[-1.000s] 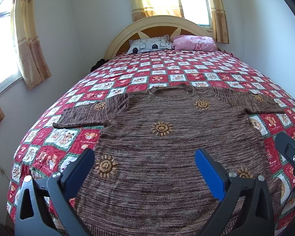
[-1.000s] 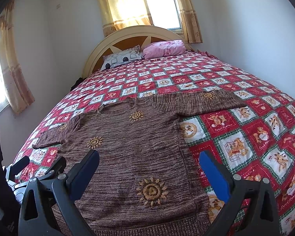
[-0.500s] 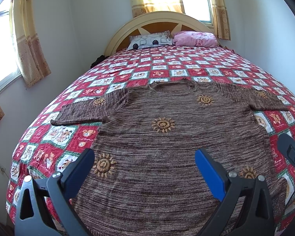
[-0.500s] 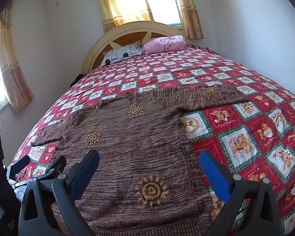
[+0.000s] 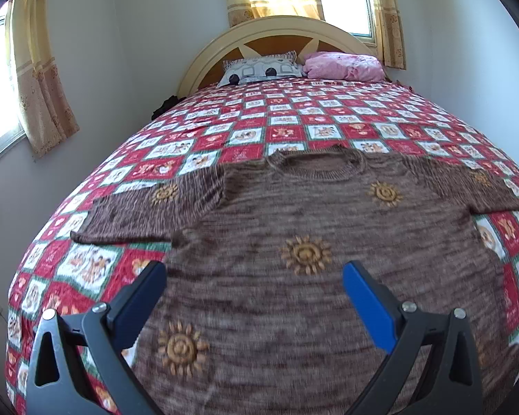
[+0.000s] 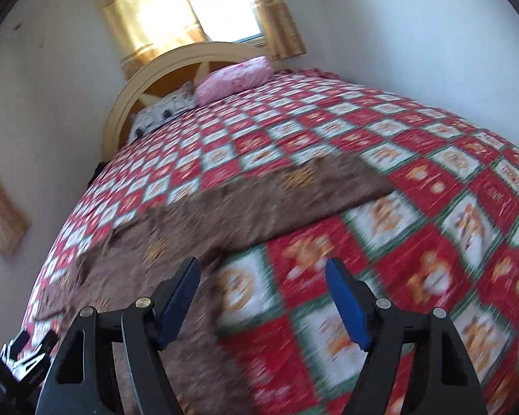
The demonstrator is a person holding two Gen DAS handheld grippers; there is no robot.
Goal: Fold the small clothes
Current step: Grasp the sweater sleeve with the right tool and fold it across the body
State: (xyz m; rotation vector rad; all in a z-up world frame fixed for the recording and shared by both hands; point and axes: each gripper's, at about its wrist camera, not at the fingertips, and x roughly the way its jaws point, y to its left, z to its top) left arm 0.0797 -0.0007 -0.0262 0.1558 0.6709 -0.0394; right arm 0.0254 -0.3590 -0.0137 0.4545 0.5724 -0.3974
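Observation:
A brown knit sweater (image 5: 294,228) with orange sun patches lies flat, front up, on the checked bedspread (image 5: 287,117), both short sleeves spread out. My left gripper (image 5: 254,288) hovers open over the sweater's lower body, nothing between its blue pads. In the blurred right wrist view the sweater's right sleeve (image 6: 315,193) stretches across the middle. My right gripper (image 6: 263,287) hangs above the bedspread (image 6: 432,207) just past the sweater's right side edge; its jaws are closing, with nothing gripped between them. The left gripper's black frame (image 6: 27,356) shows at the lower left of that view.
A patterned pillow (image 5: 263,69) and a pink pillow (image 5: 342,65) lie against the cream headboard (image 5: 280,31). Curtained windows stand behind the bed and on the left wall (image 5: 41,79). White walls close in on both sides of the bed.
Both grippers moved forward up the bed; the right one swung right off the sweater body toward the right sleeve, rolled, and its jaws narrowed. The sweater has not moved.

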